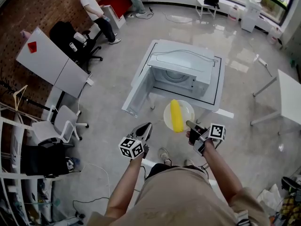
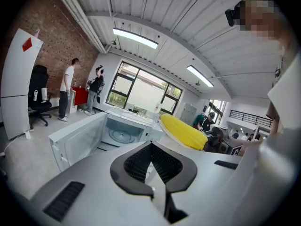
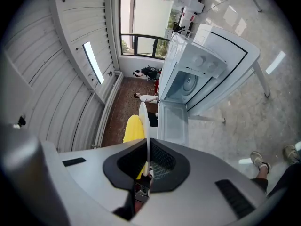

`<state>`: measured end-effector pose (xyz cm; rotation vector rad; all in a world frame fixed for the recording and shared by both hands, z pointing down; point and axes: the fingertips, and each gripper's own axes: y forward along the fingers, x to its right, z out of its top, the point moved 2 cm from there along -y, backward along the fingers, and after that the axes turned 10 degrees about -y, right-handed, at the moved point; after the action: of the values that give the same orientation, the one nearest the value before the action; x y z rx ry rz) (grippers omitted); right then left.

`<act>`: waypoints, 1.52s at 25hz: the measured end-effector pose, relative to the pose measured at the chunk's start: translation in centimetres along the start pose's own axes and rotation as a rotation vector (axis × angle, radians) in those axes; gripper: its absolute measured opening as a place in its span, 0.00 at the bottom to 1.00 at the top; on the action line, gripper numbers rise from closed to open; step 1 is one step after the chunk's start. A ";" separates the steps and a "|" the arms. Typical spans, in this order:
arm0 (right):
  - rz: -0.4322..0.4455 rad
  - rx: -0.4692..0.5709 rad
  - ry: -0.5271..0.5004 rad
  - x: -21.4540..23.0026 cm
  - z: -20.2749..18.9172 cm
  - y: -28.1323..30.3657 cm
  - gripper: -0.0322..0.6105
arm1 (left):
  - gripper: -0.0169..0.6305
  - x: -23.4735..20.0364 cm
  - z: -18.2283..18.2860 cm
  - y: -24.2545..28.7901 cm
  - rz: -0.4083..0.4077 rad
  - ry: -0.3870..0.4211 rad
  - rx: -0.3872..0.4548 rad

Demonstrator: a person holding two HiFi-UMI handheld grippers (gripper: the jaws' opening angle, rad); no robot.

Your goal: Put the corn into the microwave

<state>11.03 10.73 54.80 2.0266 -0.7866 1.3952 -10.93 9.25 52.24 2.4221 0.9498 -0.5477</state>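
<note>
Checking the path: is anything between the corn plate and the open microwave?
No. Head view shows only bare table between the plate holding the corn and the microwave.

We wear a beige short-sleeved top (image 1: 188,197) and grey shoes (image 1: 164,155). Our left gripper (image 1: 143,132) and right gripper (image 1: 190,125) have pale grey shells, black ribbed pads (image 2: 138,163) inside the claw, and behind each claw a cube (image 1: 131,148) of black-and-white square markers

Open microwave (image 1: 181,74) on white table (image 1: 210,104)
</note>
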 end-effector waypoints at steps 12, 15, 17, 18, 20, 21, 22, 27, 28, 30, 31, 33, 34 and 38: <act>-0.049 0.096 0.010 1.2 0.5 5.0 0.07 | 0.03 -5.0 3.2 2.5 -0.112 0.035 -0.050; -0.059 0.119 0.014 1.6 0.3 6.0 0.07 | 0.03 -5.9 4.1 3.1 -0.131 0.055 -0.053; -0.063 0.130 0.026 1.8 0.0 6.6 0.07 | 0.03 -6.3 4.7 3.4 -0.143 0.062 -0.050; -0.065 0.133 0.033 1.7 -0.1 6.9 0.07 | 0.03 -6.4 5.0 3.5 -0.149 0.063 -0.049; -0.073 0.135 0.040 1.6 -0.2 7.4 0.07 | 0.03 -6.6 5.4 3.7 -0.157 0.062 -0.048; -0.076 0.135 0.042 1.6 -0.3 7.6 0.07 | 0.03 -6.7 5.6 3.8 -0.160 0.061 -0.048; -0.079 0.134 0.043 1.5 -0.4 7.8 0.07 | 0.03 -6.9 5.7 3.9 -0.162 0.060 -0.048; -0.083 0.138 0.047 1.4 0.0 8.7 0.07 | 0.03 -7.1 6.4 5.0 -0.169 0.061 -0.040; -0.087 0.138 0.053 1.5 0.1 8.8 0.07 | 0.03 -7.0 6.5 5.1 -0.169 0.061 -0.040; -0.094 0.138 0.066 1.9 0.1 8.9 0.07 | 0.03 -7.1 6.6 5.3 -0.165 0.058 -0.042; -0.091 0.137 0.064 1.8 0.2 9.1 0.07 | 0.03 -7.2 6.6 5.4 -0.162 0.057 -0.044; -0.085 0.138 0.055 1.8 0.5 9.4 0.07 | 0.03 -7.4 6.6 5.7 -0.159 0.054 -0.046; -0.083 0.138 0.056 1.8 0.7 9.5 0.07 | 0.03 -7.5 6.6 5.8 -0.159 0.053 -0.046; -0.078 0.134 0.062 1.9 1.5 10.2 0.07 | 0.03 -8.1 7.1 6.5 -0.150 0.046 -0.049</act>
<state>5.11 2.42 57.25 2.0805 -0.5951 1.4933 -13.16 -3.08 52.59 2.3420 1.1585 -0.5163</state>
